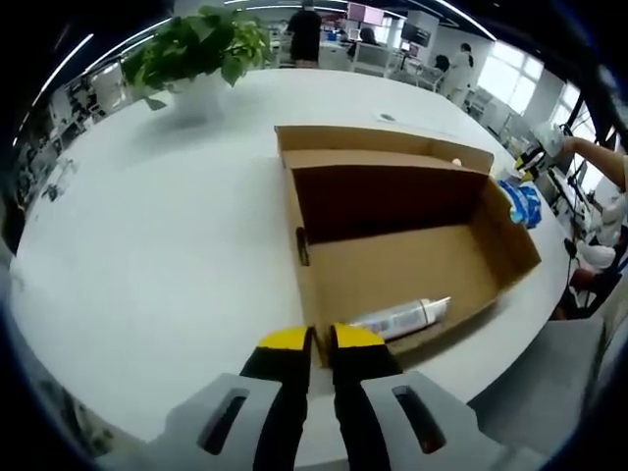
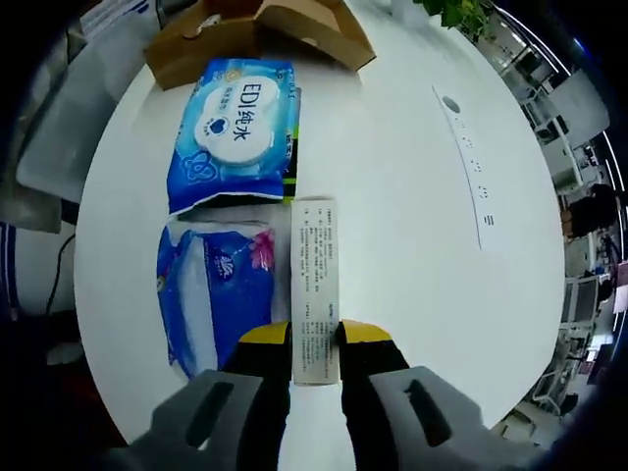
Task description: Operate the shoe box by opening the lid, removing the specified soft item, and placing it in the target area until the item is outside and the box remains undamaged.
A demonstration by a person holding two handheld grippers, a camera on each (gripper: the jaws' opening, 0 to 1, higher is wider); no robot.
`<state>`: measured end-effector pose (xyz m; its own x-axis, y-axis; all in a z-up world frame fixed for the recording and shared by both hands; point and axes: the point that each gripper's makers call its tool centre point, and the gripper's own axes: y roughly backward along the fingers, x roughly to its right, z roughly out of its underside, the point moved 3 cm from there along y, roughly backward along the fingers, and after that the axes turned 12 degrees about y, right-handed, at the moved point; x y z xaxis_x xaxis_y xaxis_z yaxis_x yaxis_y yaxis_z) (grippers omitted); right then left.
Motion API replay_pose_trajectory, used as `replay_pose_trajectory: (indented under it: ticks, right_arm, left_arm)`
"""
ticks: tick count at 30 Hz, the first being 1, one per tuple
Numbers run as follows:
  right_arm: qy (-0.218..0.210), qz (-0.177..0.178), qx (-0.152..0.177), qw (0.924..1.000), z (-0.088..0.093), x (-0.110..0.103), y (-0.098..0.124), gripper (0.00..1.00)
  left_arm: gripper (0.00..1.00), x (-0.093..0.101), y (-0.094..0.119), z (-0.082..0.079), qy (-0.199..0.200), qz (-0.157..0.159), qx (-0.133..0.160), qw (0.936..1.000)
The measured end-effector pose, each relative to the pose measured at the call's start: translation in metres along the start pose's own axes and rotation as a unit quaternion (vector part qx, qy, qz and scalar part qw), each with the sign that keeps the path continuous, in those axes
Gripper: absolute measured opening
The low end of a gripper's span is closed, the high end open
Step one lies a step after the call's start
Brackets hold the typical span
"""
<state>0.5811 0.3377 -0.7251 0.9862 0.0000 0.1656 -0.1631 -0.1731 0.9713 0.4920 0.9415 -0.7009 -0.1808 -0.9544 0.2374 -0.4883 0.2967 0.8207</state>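
- While the right tongs (image 2: 315,334) clamp a slim white carton (image 2: 315,294) beside the blue wipe packs (image 2: 235,128), it should be lowered flat onto the table (image 2: 412,216)
- Left tongs (image 1: 321,339) pinch the open shoe box (image 1: 392,245) wall, steadying it; a tube (image 1: 402,316) lies inside

Potted green plant (image 1: 201,49) in a white pot at the far side of the round white table (image 1: 147,255). People stand among desks in the office background (image 1: 392,39); details too small to resolve.
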Motion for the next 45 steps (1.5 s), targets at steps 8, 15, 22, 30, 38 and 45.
replay_pose_trajectory:
  ticks: [8,15,22,30,38,45]
  right_arm:
    - [0.002,0.002,-0.003,1.0000,0.001,0.002,-0.001,0.16]
    - [-0.009,0.022,0.005,0.9997,-0.003,0.006,0.006,0.17]
    - [-0.019,0.036,0.018,0.9990,-0.010,0.004,0.017,0.18]
    - [-0.039,0.060,0.025,0.9971,-0.012,-0.003,0.032,0.21]
    - [-0.072,0.085,0.044,0.9928,-0.023,-0.017,0.048,0.27]
    - [-0.113,0.117,0.075,0.9838,-0.041,-0.027,0.064,0.31]
  left_arm:
    - [0.05,0.000,0.000,-0.001,-0.004,-0.003,-0.001,1.0000]
    - [0.07,0.002,-0.001,-0.003,-0.022,-0.005,0.003,0.9997]
    - [0.15,0.010,-0.001,-0.010,-0.050,0.000,0.003,0.9988]
    - [0.18,0.014,0.008,-0.021,-0.079,0.004,0.013,0.9967]
    - [0.19,0.020,0.013,-0.027,-0.118,0.021,0.011,0.9927]
    - [0.22,0.027,0.012,-0.029,-0.175,0.045,-0.018,0.9833]
